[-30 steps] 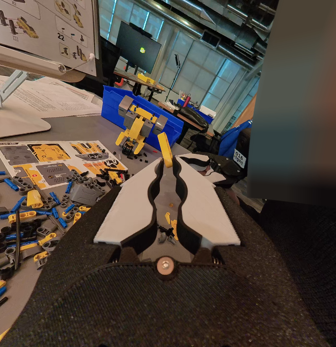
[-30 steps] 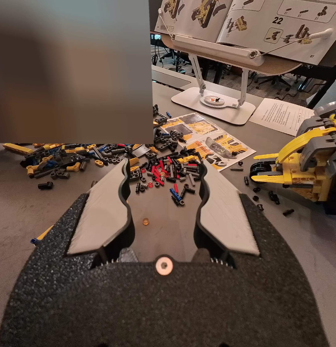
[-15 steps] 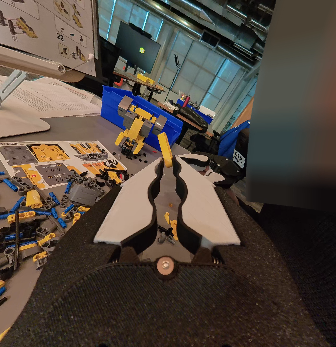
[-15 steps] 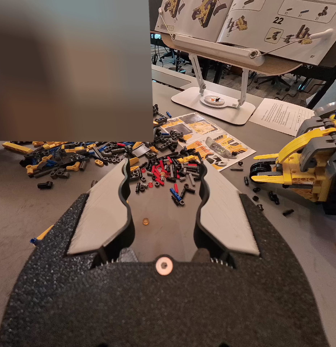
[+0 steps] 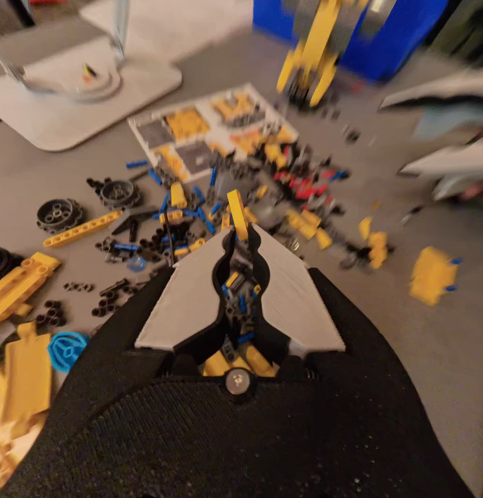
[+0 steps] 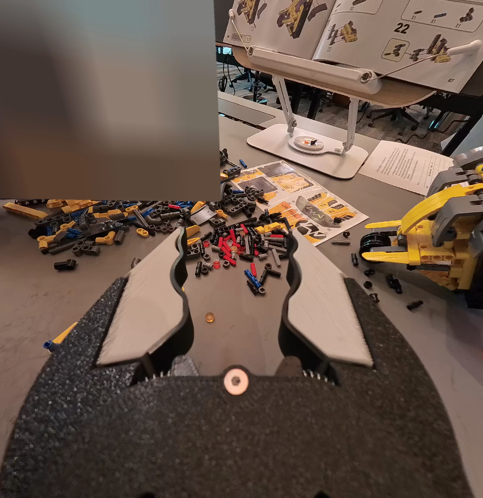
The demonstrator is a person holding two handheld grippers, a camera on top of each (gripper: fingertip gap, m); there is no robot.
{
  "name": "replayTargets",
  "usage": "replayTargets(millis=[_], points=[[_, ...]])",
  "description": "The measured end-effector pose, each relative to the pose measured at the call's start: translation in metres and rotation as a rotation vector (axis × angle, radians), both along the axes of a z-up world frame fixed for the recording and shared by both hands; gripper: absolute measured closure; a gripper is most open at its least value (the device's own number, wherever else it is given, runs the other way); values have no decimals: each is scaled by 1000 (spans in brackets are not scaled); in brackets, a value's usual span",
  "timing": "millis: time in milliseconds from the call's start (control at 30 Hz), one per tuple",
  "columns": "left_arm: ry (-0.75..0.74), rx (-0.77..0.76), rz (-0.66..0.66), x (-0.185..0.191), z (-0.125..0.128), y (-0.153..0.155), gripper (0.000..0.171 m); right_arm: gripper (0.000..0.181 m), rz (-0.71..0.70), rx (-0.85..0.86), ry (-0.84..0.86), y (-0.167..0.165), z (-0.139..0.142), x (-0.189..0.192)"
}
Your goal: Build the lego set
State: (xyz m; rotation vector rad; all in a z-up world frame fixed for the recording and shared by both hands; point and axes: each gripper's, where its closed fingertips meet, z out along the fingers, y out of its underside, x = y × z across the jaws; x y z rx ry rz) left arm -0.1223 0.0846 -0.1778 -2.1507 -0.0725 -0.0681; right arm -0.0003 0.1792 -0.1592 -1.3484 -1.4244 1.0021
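Note:
My left gripper (image 5: 240,233) is shut on a narrow yellow Lego piece (image 5: 237,213) that sticks up from its tips, held above a blurred heap of loose yellow, blue, black and red parts (image 5: 197,215). The part-built yellow and grey model (image 5: 313,54) stands at the far edge in the left wrist view and at the right in the right wrist view (image 6: 434,242). My right gripper (image 6: 236,239) is open and empty, low over the table, pointing at a pile of red, black and grey pins (image 6: 240,248). It also shows at the right of the left wrist view (image 5: 437,134).
A white book stand (image 6: 310,151) holds the open instruction booklet (image 6: 369,29). A sticker sheet (image 6: 294,194) lies beside the pins. A blue bin (image 5: 396,40) stands behind the model. Black wheels (image 5: 58,215) and yellow panels (image 5: 22,377) lie at the left. A small orange stud (image 6: 209,317) lies between the right fingers.
My left gripper has swung sharply down and leftward over the parts heap, still holding the yellow piece; its view is blurred. My right gripper has not moved.

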Motion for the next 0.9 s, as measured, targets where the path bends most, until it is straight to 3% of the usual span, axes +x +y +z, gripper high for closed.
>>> replayTargets(millis=[133, 467, 500, 567, 600, 700, 767, 900], points=[[196, -182, -35, 4, -38, -2, 165, 107, -1, 3, 3, 0, 0, 0], [175, -186, 62, -24, -30, -15, 166, 107, 0, 3, 0, 0, 0, 0], [155, -183, 61, -25, -30, -17, 160, 107, 0, 2, 0, 0, 0, 0], [99, -169, 51, -22, -26, -19, 119, 107, 1, 1, 0, 0, 0, 0], [82, -148, 64, -24, -21, -20, 109, 107, 1, 2, 0, 0, 0, 0], [51, -13, 191, -51, 6, -24, 106, 107, 1, 6, 2, -1, 0, 0], [26, 86, 350, -88, 25, -39, 108, 107, 1, 8, 7, -1, 1, 1], [164, 151, 678, -167, 44, -100, 117, 107, 1, 8, 12, -1, 2, 1]])
